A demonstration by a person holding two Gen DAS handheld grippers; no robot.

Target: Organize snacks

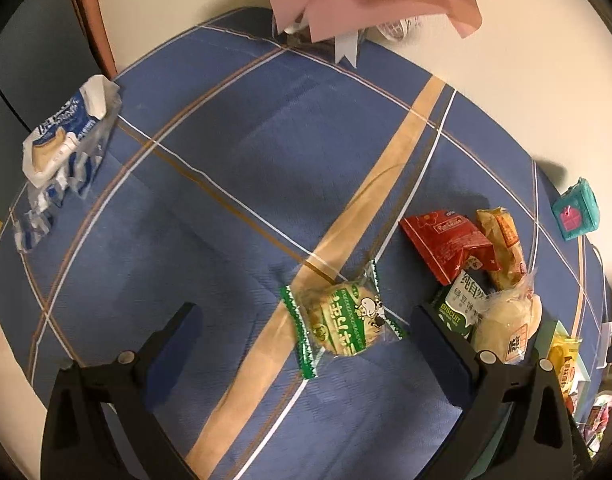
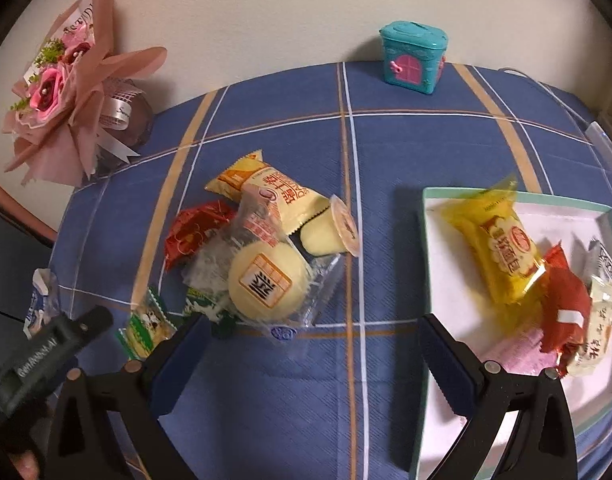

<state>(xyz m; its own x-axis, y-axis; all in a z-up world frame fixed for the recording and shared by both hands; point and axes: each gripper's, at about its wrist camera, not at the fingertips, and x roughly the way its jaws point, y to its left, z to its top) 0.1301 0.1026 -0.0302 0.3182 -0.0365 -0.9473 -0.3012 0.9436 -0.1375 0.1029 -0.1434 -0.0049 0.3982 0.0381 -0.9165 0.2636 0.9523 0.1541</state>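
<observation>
My left claw [image 1: 302, 312] and right claw [image 2: 310, 324] gape, empty; green biscuit pack [image 1: 340, 320] lies diagonal between left fingers, open blue surface [image 1: 226, 160] beyond.

You face a table under a blue plaid tablecloth [image 2: 406, 140] crossed by tan and white stripes, pushed against a plain cream wall [image 2: 266, 12] across the frame's top. A pink-wrapped bouquet [image 2: 66, 92] stands upper left, a teal house-shaped box [image 2: 412, 58] upper right.
</observation>
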